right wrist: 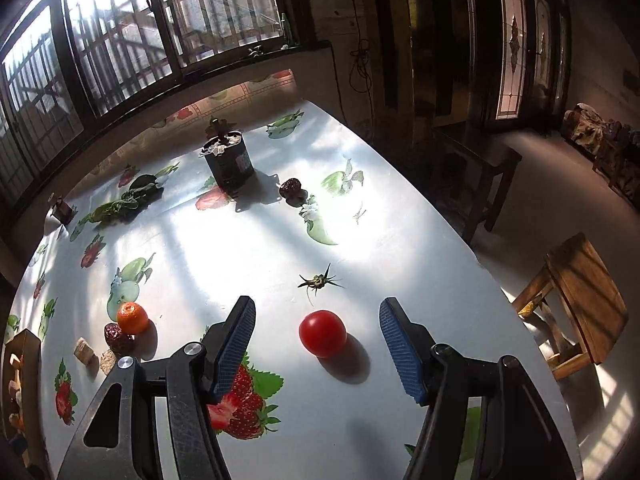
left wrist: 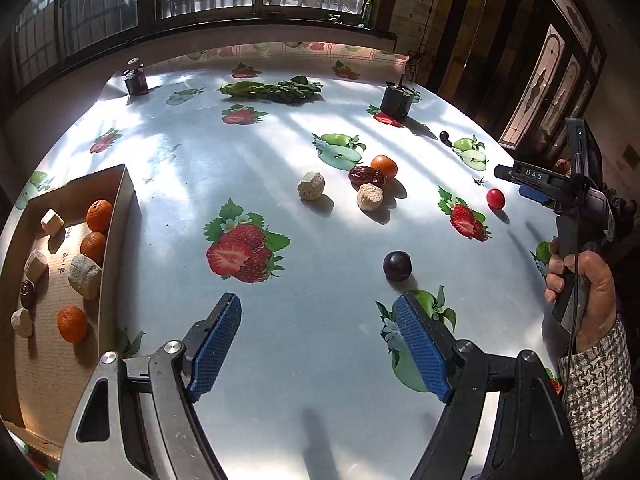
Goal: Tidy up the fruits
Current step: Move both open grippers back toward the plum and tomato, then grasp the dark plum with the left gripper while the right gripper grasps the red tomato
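Right gripper (right wrist: 318, 336) hangs with its blue pads apart, nothing clamped; the red tomato (right wrist: 322, 333) sits on the table between them, clear of both pads. Just beyond it lies a loose green calyx (right wrist: 318, 281). Left gripper (left wrist: 320, 344) is spread wide too, empty over bare tablecloth (left wrist: 280, 160), with the dark plum (left wrist: 397, 266) just ahead of its right pad.

Hard to read: the pale chunks (left wrist: 311, 186) by the date (left wrist: 366, 176) and small orange (left wrist: 384, 166) could be several things, I can't tell what. Farther back another dark fruit (right wrist: 293, 191) sits near the tin (right wrist: 229, 163), half in glare. The right hand (left wrist: 580, 292) on its handle is cut off at the frame edge.

The cardboard box (left wrist: 120, 216) at the left holds three oranges (left wrist: 99, 216), a date and several pale chunks; its near end is cropped.

The table's right edge runs close beside the tomato, a wooden stool (right wrist: 580, 300) below it. The middle of the cloth is open.
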Demonstrator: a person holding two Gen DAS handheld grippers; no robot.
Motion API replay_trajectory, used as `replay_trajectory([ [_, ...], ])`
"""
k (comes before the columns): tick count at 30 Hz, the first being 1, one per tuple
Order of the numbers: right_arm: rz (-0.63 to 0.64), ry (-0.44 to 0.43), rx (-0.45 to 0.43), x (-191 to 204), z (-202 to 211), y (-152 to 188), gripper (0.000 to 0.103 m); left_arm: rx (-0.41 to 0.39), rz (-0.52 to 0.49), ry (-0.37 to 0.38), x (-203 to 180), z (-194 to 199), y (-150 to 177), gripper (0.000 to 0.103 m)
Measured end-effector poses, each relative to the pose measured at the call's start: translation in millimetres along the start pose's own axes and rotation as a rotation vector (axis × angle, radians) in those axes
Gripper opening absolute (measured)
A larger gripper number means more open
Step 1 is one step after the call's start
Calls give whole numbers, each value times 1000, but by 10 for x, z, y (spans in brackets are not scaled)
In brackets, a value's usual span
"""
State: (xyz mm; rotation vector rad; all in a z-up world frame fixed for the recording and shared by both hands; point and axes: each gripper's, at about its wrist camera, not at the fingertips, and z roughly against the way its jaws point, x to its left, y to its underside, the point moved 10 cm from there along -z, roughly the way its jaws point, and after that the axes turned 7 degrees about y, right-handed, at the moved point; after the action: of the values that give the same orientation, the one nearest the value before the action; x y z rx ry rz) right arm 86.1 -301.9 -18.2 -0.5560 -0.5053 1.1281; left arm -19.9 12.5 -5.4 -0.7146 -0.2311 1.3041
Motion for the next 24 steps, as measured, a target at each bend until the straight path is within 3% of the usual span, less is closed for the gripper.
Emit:
replay_trajectory([
  [3, 11, -30, -10, 14, -48, 34, 69, 21, -18, 29, -150, -188, 41, 77],
  [5, 29, -35, -3, 25, -89, 93, 69, 40, -19, 55, -248, -320, 49, 68],
  [15, 143, 30, 15, 129, -214, 161, 68, 59, -88, 49, -519, -792, -127, 66],
  [18, 147, 35, 33, 114, -277, 179, 55, 86, -108, 52, -569, -928, -102, 60],
  [21, 150, 56, 57, 86, -350, 208, 44, 93, -138, 32, -591, -1006, -79, 50],
  [23, 143, 52, 68, 64, -376, 222, 34, 97, -154, 23, -603, -1010, -81, 24],
  [24, 139, 53, 63, 53, -368, 213, 33, 98, -152, 21, -591, -1004, -83, 21],
])
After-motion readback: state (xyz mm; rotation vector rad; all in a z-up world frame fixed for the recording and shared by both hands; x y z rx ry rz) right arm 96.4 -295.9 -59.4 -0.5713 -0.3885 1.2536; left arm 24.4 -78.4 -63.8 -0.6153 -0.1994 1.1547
